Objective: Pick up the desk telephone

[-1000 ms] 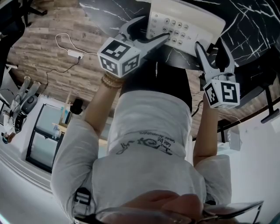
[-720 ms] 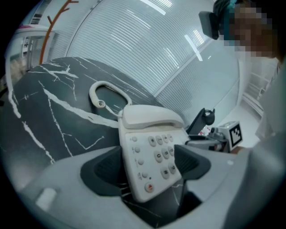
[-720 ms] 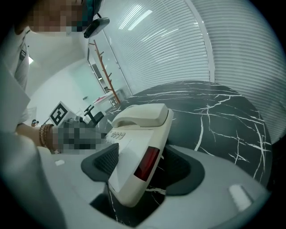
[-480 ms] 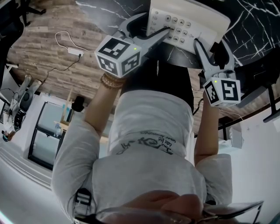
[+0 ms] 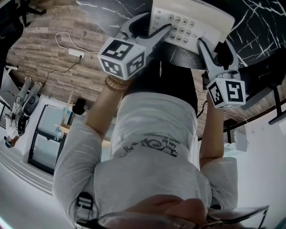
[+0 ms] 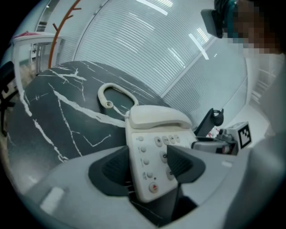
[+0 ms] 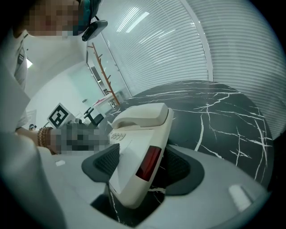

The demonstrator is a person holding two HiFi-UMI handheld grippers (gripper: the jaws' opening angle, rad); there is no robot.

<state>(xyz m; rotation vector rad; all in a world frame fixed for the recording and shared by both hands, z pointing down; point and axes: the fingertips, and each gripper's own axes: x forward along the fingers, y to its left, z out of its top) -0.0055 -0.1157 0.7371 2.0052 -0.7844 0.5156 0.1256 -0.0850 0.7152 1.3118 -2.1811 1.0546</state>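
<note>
The cream desk telephone [image 5: 196, 18] rests on the black marble table [image 5: 111, 11], handset in its cradle [image 6: 156, 117], with the curly cord [image 6: 117, 96] behind it. My left gripper [image 5: 149, 27] straddles the phone's near left corner. Its jaws are closing: one pad [image 6: 181, 163] lies over the keypad and the other [image 6: 115, 167] is beside the left edge. My right gripper [image 5: 213, 47] is shut on the phone's near right corner [image 7: 143, 147], with both pads against the body.
The person's torso in a white shirt [image 5: 152, 134] fills the middle of the head view. The table's rounded edge runs just below the phone. On the wooden floor [image 5: 44, 67] lies a white power strip [image 5: 75, 54]. A black stand [image 6: 216, 117] rises behind the phone.
The left gripper's jaws have narrowed around the phone's left corner, the finger over the keypad coming in. The right gripper and the phone have stayed put.
</note>
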